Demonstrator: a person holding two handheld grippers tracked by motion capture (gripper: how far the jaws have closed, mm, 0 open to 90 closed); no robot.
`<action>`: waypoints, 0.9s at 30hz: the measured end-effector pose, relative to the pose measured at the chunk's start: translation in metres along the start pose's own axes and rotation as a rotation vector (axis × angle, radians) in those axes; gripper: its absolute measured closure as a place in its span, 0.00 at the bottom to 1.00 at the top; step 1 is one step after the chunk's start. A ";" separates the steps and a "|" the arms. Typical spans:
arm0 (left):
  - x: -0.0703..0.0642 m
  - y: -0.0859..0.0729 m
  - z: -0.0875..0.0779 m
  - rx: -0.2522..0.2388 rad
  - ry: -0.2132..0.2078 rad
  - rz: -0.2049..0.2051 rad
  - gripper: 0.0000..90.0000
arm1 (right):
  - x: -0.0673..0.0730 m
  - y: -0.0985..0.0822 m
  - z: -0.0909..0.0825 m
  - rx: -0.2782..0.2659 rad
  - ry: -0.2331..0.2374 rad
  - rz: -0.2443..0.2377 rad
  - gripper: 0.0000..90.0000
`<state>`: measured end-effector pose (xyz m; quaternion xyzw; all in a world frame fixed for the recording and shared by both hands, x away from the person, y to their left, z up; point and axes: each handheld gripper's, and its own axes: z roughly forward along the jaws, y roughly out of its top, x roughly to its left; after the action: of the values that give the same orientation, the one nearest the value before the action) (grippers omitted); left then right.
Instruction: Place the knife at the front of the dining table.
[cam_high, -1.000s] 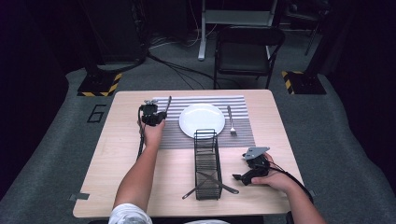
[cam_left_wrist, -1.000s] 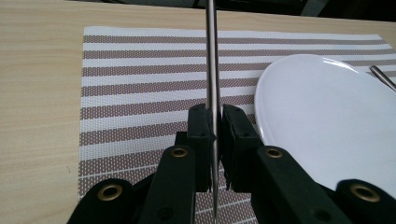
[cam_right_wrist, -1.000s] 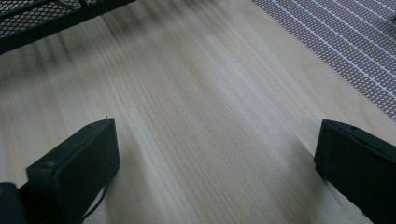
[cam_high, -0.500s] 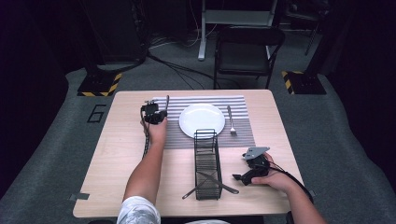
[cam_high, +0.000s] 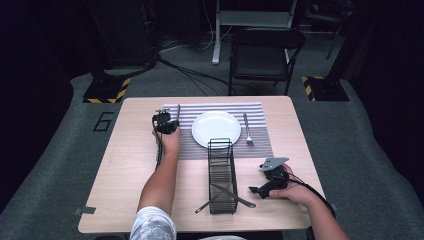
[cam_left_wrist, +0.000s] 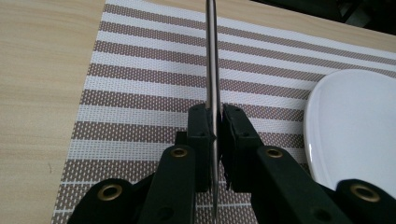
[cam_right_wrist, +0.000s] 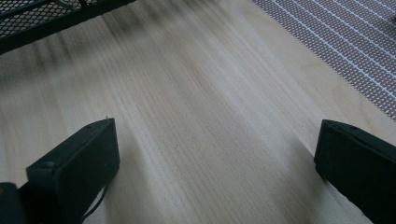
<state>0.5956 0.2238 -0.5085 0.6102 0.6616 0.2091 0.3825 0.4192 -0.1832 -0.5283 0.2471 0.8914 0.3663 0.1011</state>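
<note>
Knife of thin bright steel (cam_left_wrist: 213, 70), seen edge-on, stands pinched between the two black jaws of the left gripper (cam_left_wrist: 214, 128); it hangs over the brown-and-white striped woven placemat (cam_left_wrist: 140, 93), near that mat's left edge and just left of the round white plate (cam_left_wrist: 355, 126); in the high view this gripper (cam_high: 165, 121) sits at the mat's left end on the pale wooden table (cam_high: 120, 165); the right gripper (cam_right_wrist: 217, 154) rests low over bare wood with its jaws spread wide and nothing between them, to the right of the tall black wire basket (cam_high: 220, 172); a silver fork (cam_high: 247, 129) lies on the mat right of the plate.
</note>
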 end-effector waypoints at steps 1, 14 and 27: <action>0.000 0.000 0.001 0.001 0.002 -0.001 0.91 | 0.000 0.000 0.000 0.000 0.000 0.000 0.00; -0.003 0.001 0.013 0.014 -0.004 -0.017 0.91 | 0.000 0.000 0.000 -0.002 -0.001 0.000 0.00; -0.004 -0.003 0.019 0.011 0.007 -0.019 0.88 | 0.000 0.000 0.000 -0.002 -0.001 0.000 0.00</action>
<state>0.6080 0.2158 -0.5218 0.6053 0.6698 0.2038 0.3787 0.4192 -0.1831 -0.5285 0.2474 0.8909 0.3672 0.1017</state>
